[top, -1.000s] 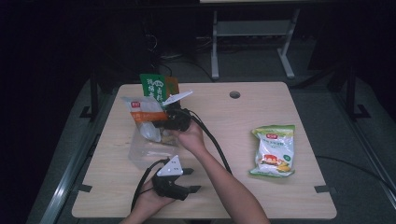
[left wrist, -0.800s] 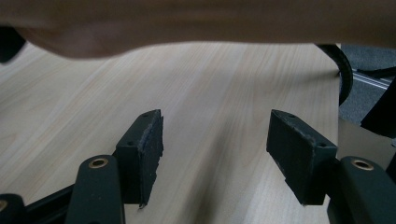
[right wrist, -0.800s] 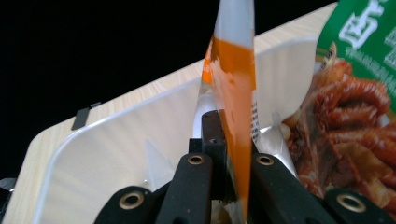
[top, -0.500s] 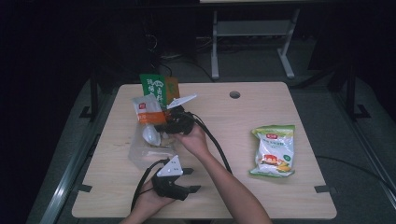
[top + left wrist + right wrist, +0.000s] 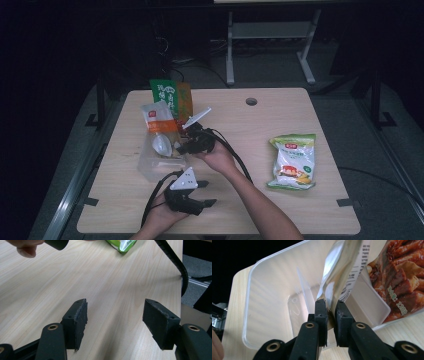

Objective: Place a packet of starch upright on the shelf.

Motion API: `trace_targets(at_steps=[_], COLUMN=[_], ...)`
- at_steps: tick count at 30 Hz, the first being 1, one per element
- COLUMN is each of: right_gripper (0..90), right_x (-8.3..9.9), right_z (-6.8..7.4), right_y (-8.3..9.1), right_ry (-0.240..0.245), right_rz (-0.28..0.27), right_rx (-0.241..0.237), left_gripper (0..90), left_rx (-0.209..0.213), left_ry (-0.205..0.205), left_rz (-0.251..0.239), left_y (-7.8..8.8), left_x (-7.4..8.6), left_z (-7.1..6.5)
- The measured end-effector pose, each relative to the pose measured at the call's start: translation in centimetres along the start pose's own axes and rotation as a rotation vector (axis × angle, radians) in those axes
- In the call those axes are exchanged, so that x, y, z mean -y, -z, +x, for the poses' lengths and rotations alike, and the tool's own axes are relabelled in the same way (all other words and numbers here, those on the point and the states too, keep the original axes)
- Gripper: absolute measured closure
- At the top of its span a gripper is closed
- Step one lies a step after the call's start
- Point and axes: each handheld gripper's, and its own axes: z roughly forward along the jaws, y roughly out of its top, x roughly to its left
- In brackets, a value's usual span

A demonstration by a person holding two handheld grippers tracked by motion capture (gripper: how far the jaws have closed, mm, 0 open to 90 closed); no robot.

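Right tongs (image 5: 329,312) clenched on the bottom edge of a silvery snack pouch (image 5: 342,267), pads pinching the foil; the jaws have just been closing further, with the pouch between them. The pouch stands in the clear plastic container (image 5: 259,297) at the left of the surface (image 5: 250,125), beside an orange-labelled packet (image 5: 159,119) already leaning in the same container. Left tongs (image 5: 115,317) released, jaws wide apart with bare wood between them, resting low near my edge of the surface. Progress, as I judge it: two packets are in or at the container, and a green packet (image 5: 167,92) stands just behind it. One yellow-green snack bag (image 5: 292,160) lies flat, well apart at the right, not yet brought over. Remaining: let go of the pouch, then fetch that bag. Surface is pale wood with a round cable hole (image 5: 251,101) near the far edge. Room dark; a grey metal frame (image 5: 270,35) stands on the floor behind.
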Motion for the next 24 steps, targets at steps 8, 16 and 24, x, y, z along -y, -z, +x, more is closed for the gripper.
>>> trace_targets(at_steps=[8,16,24], right_gripper=[85.8,69.2,89.3], right_x=[1.2,-0.2,-0.9], right_z=[-0.4,-0.7,-0.5], right_y=[-1.4,-0.1,0.2], right_ry=[0.005,-0.037,-0.005], right_rz=[0.076,-0.016,-0.041], right_rx=[0.029,0.015,0.026], left_gripper=[36.3,36.3,36.5], left_rx=[0.000,-0.002,-0.001], left_ry=[-0.003,-0.006,-0.009], left_rz=[-0.002,0.007,0.010], left_y=[-0.1,-0.2,-0.2], left_x=[0.0,0.0,0.0], left_z=[0.0,0.0,0.0])
